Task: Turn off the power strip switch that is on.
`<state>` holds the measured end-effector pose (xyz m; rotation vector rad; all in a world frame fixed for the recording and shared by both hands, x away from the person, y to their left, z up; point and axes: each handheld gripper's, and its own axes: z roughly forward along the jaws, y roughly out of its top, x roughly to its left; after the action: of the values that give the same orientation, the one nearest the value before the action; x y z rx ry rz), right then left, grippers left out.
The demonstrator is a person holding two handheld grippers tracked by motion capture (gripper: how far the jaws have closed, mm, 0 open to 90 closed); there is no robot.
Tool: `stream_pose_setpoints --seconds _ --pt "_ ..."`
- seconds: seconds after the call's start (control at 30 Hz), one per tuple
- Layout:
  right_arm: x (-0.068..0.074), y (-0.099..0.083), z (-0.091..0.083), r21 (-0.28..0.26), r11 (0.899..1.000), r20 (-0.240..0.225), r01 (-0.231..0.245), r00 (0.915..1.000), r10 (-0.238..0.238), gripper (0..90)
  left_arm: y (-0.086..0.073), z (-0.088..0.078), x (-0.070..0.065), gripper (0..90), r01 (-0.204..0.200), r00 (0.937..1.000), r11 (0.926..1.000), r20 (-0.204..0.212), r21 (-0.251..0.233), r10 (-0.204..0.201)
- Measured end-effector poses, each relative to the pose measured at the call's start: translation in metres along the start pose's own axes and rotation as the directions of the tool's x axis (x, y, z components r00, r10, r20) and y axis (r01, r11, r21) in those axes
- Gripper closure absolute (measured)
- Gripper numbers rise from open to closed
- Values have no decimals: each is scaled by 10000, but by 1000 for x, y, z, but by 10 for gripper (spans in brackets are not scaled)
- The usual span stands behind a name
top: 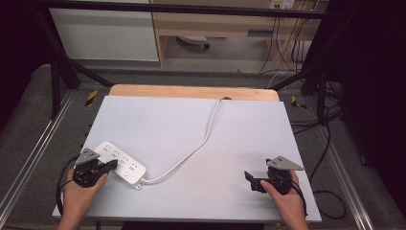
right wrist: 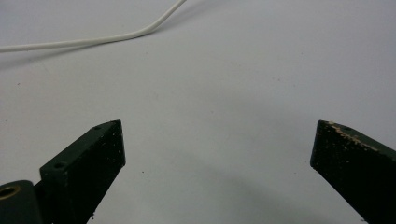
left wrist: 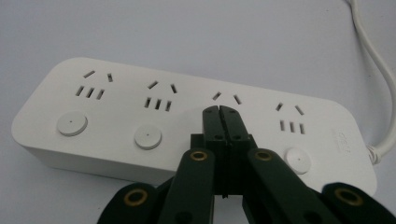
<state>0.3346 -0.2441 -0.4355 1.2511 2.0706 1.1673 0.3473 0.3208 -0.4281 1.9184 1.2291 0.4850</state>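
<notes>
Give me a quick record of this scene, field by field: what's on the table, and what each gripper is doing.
surface: white table top
item: white power strip, four socket groups, round buttons beside them
cord: white cord runs from the strip's end to the table's far edge
left gripper: jaws together, tips over the strip's third socket group; whether they touch it cannot be told
right gripper: jaws wide apart over bare table, holding nothing
hands: one on each gripper at the near edge
</notes>
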Motion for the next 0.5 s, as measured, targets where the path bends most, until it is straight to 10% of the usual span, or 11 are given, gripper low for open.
stream_pose_setpoints --seconds 0.5 --pt "0 0 0 -19 10000 4 -46 10000 46 38 3 -2 -3 900 -5 10000 9994 89 -339 8"
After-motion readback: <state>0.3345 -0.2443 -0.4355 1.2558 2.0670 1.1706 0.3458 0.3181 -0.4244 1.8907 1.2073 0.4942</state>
